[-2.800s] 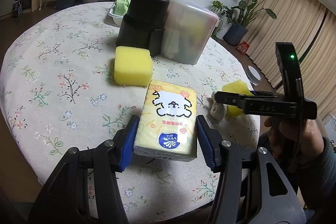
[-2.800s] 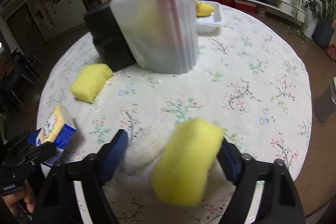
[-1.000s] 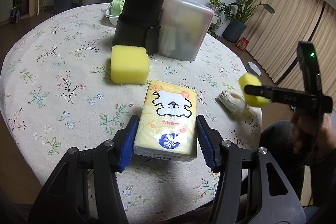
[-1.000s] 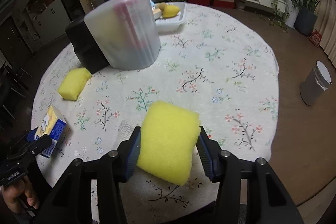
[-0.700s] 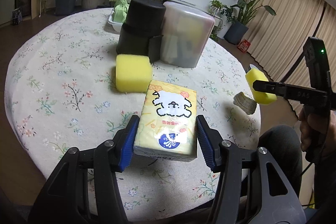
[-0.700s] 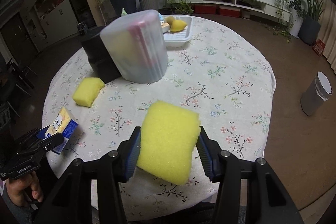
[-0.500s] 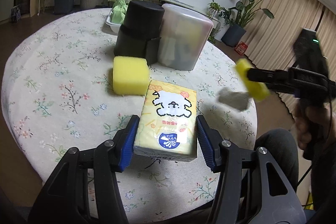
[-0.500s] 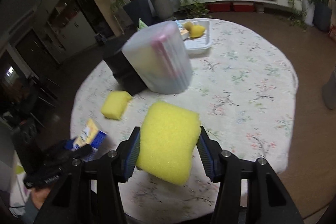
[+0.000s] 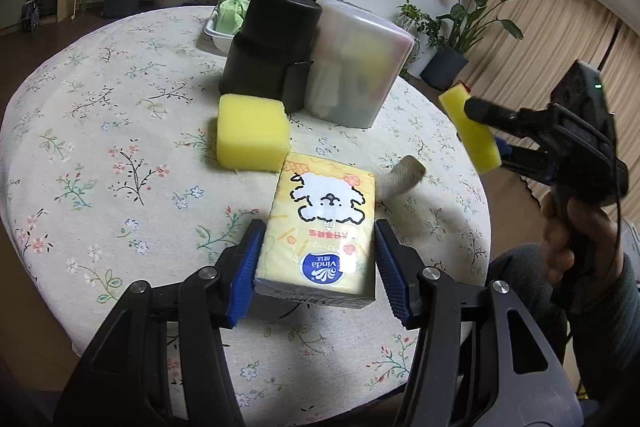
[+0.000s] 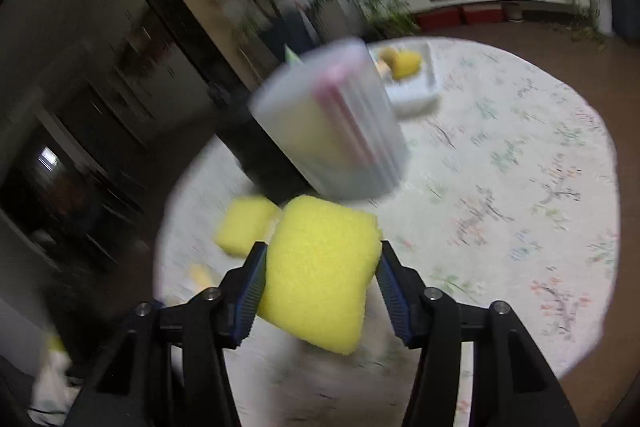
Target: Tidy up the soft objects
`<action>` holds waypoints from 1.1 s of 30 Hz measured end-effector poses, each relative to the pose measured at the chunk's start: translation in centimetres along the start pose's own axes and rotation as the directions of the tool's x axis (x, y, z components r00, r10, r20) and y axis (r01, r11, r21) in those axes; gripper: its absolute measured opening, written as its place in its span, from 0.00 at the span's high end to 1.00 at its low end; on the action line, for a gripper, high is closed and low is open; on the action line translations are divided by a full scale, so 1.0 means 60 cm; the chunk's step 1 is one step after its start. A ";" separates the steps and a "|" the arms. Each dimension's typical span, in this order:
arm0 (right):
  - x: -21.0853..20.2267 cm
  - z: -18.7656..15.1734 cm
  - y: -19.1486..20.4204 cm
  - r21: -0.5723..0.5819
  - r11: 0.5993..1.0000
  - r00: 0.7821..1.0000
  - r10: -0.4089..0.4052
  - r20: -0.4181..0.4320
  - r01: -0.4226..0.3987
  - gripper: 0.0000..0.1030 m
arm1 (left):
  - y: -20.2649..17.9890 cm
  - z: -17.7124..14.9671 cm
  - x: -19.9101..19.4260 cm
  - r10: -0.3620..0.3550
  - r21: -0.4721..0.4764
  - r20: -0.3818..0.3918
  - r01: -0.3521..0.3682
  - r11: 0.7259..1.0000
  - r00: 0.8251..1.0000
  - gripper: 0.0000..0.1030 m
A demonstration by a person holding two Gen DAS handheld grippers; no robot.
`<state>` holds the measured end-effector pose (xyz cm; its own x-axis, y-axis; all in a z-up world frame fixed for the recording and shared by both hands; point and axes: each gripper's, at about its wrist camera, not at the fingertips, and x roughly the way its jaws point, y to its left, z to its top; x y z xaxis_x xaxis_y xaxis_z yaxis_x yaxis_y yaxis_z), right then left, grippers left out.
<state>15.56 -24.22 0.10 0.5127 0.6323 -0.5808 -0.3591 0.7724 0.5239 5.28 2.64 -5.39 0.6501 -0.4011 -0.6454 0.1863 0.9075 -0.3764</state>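
My left gripper [image 9: 318, 247] is shut on a yellow tissue pack [image 9: 326, 199] with a cartoon dog, held low over the floral table [image 9: 100, 147]. In the air at the right, my right gripper [image 10: 322, 255] is shut on a yellow sponge [image 10: 320, 275]; the left wrist view shows that gripper [image 9: 486, 137] and sponge [image 9: 470, 129] too. A second yellow sponge [image 9: 252, 133] lies on the cloth in front of the black container [image 9: 272, 43]. Beside it stands a clear bin [image 9: 356, 75] with soft things inside. A blurred beige knitted item [image 9: 400, 177] sits tilted just right of the pack.
A white tray [image 9: 218, 35] with a green bundle and yellow items stands behind the containers. A person's hand [image 9: 576, 235] grips the right tool past the table's right edge. Potted plants, a wall television and curtains ring the room.
The right gripper lifted the sponge off the table and swung it up toward the containers. The beige item shifted left toward the pack. The left gripper and pack stayed put.
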 end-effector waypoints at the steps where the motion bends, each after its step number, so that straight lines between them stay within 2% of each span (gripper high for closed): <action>1: 0.003 0.003 -0.013 0.037 0.999 1.000 -0.014 -0.023 0.015 0.39 | 0.000 0.000 -0.001 -0.001 0.000 0.003 0.001 1.000 1.000 0.50; 3: -0.006 0.009 -0.025 0.089 0.996 1.000 0.032 -0.001 -0.031 0.39 | 0.000 -0.001 -0.001 0.003 0.001 0.002 -0.003 1.000 1.000 0.50; 5: -0.016 0.014 -0.010 0.039 0.998 0.998 0.052 0.024 -0.053 0.39 | -0.002 -0.002 0.001 0.005 0.003 -0.004 -0.005 1.000 1.000 0.50; 6: -0.007 0.014 -0.001 0.000 0.999 0.999 0.047 0.002 -0.047 0.39 | -0.003 -0.002 0.002 0.004 0.005 -0.006 -0.004 1.000 1.000 0.50; 8: 0.014 0.012 0.001 -0.021 1.000 0.999 -0.016 -0.043 0.015 0.39 | -0.006 -0.003 0.002 0.004 0.012 -0.004 -0.004 1.000 1.000 0.50; 9: 0.014 0.010 -0.002 -0.013 1.000 0.999 -0.025 -0.039 0.024 0.41 | -0.006 -0.003 0.000 0.007 0.015 -0.002 -0.006 1.000 1.000 0.50; 10: 0.007 0.013 0.000 -0.007 1.000 1.000 0.004 -0.008 -0.004 0.42 | -0.005 -0.003 0.000 0.009 0.014 -0.002 -0.009 1.000 1.000 0.50; 12: 0.002 0.015 0.013 -0.054 0.998 0.999 -0.040 0.018 0.041 0.42 | -0.004 -0.003 0.000 0.016 0.010 -0.002 -0.016 1.000 1.000 0.50; 15: 0.005 0.014 0.020 -0.107 0.987 0.992 -0.126 -0.016 0.124 0.43 | -0.003 -0.001 -0.003 0.017 0.007 0.005 -0.017 1.000 1.000 0.50; 20: 0.012 -0.006 0.025 -0.143 0.975 0.980 -0.181 -0.078 0.169 0.44 | -0.005 0.000 -0.007 0.039 0.021 0.007 -0.039 0.999 0.999 0.50; 26: 0.001 -0.033 0.023 -0.164 0.972 0.973 -0.190 -0.134 0.167 0.45 | -0.002 0.006 -0.013 0.058 0.023 0.007 -0.058 0.998 0.998 0.50; 33: -0.027 -0.017 0.007 -0.164 0.970 0.970 -0.201 -0.140 0.177 0.45 | 0.013 0.035 -0.030 0.095 0.033 0.025 -0.095 0.995 0.995 0.50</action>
<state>13.80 -24.85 0.66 0.4600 0.4663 -0.7557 -0.3857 0.8715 0.3029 5.79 4.36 -3.12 0.6828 -0.3103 -0.6615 0.1479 0.9453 -0.2908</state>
